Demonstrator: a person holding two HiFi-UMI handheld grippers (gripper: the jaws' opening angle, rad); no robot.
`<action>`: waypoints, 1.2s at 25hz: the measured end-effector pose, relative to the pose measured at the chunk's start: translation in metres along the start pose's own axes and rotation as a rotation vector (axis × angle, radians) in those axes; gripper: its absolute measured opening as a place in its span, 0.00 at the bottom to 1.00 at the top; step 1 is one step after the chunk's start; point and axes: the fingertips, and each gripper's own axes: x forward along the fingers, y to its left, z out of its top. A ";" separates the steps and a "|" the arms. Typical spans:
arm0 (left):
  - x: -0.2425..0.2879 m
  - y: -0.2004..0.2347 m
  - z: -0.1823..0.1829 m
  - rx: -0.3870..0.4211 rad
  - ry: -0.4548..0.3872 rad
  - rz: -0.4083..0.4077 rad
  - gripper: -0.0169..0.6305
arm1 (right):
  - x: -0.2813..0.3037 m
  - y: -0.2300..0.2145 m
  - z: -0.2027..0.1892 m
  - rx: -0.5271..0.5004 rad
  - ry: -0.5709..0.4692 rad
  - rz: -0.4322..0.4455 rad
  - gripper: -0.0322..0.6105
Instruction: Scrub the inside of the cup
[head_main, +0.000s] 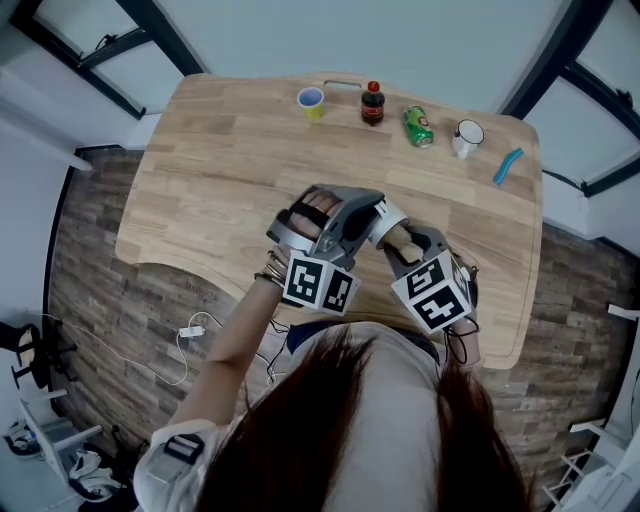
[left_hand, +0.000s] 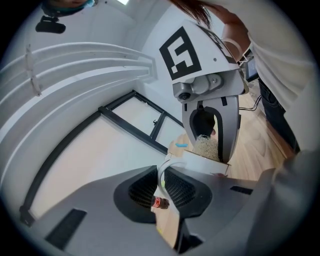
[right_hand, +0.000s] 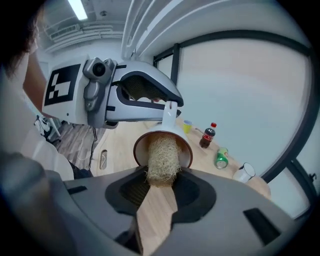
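Above the table's front, my two grippers meet. My left gripper (left_hand: 162, 182) is shut on the thin white handle (left_hand: 164, 170) of the cup (right_hand: 140, 151), a white cup with a brown rim, held on its side with its mouth toward my right gripper. My right gripper (right_hand: 161, 182) is shut on a straw-coloured fibre scrubber (right_hand: 162, 159), whose far end sits inside the cup's mouth. In the head view the cup (head_main: 388, 216) shows between the left gripper (head_main: 345, 228) and the right gripper (head_main: 418, 250). The cup's bottom is hidden behind the scrubber.
Along the far edge of the wooden table (head_main: 220, 180) stand a small yellow cup (head_main: 311, 100), a cola bottle (head_main: 372, 103), a green can (head_main: 418, 127) on its side, a white mug (head_main: 467, 135) and a blue object (head_main: 508, 166).
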 end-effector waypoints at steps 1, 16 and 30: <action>0.000 0.000 0.000 -0.002 0.001 0.000 0.11 | 0.000 0.000 0.000 -0.032 0.005 -0.017 0.27; 0.000 0.002 -0.005 -0.010 0.015 0.023 0.11 | 0.004 0.002 0.004 0.036 -0.074 0.011 0.27; -0.003 0.006 -0.001 0.015 -0.009 0.059 0.11 | 0.001 0.005 0.010 0.723 -0.231 0.367 0.27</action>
